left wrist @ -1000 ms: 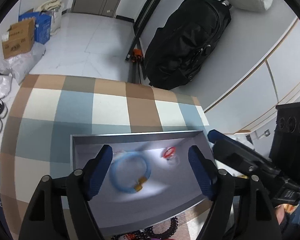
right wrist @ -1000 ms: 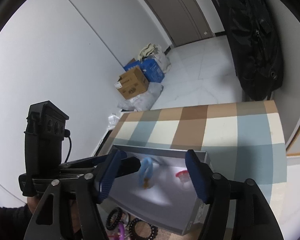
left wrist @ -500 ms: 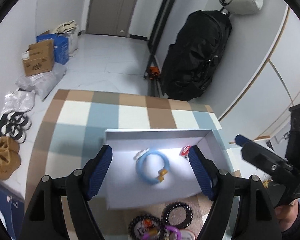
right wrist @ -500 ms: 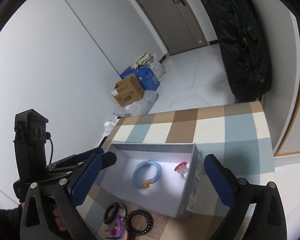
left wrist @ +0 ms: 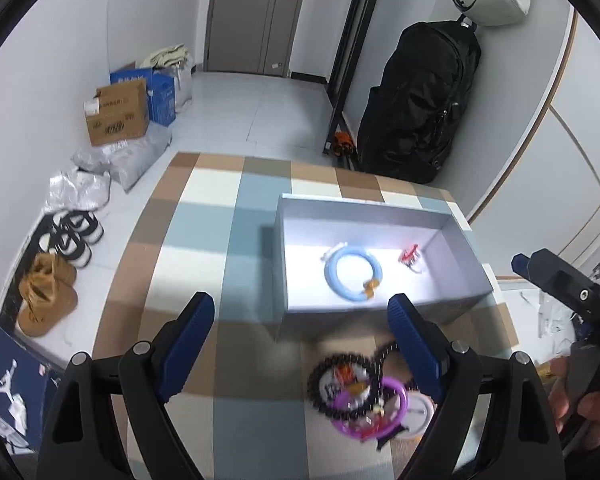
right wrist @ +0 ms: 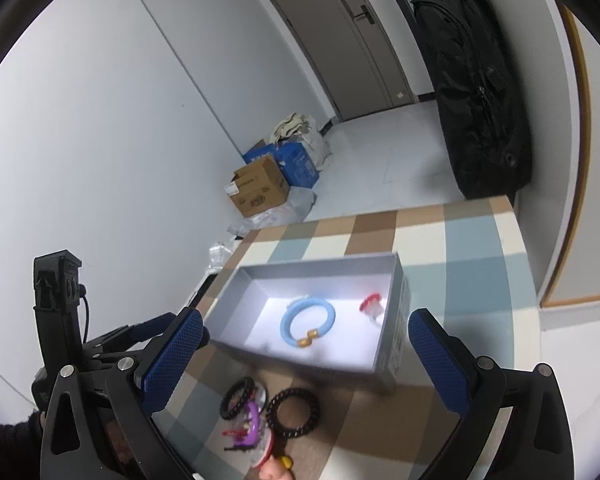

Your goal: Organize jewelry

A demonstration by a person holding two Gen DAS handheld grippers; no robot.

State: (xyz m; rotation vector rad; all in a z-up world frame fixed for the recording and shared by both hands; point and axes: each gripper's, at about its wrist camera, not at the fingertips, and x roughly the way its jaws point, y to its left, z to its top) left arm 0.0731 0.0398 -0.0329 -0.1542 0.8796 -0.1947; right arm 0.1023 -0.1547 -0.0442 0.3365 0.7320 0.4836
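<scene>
A grey open box (left wrist: 466,240) (right wrist: 236,284) sits on the checked table. Inside lie a light blue bracelet (left wrist: 353,276) (right wrist: 308,322) with a gold clasp and a small red and clear ring (left wrist: 410,258) (right wrist: 371,305). In front of the box lies a pile of jewelry: black beaded bracelets (left wrist: 340,384) (right wrist: 294,406) and a purple bracelet (left wrist: 374,408) (right wrist: 250,420). My left gripper (left wrist: 300,344) is open and empty, held above the table left of the pile. My right gripper (right wrist: 304,360) is open and empty, above the box's near wall.
The checked tablecloth (left wrist: 204,240) ends at the left over the floor, where shoes (left wrist: 48,292), bags and cardboard boxes (left wrist: 116,116) lie. A black bag (left wrist: 420,112) leans on the far wall. The right gripper's body (left wrist: 572,292) shows at the right.
Both grippers have pulled back and up from the box. The blue bracelet now lies still in the box. The jewelry pile in front of the box has come into view.
</scene>
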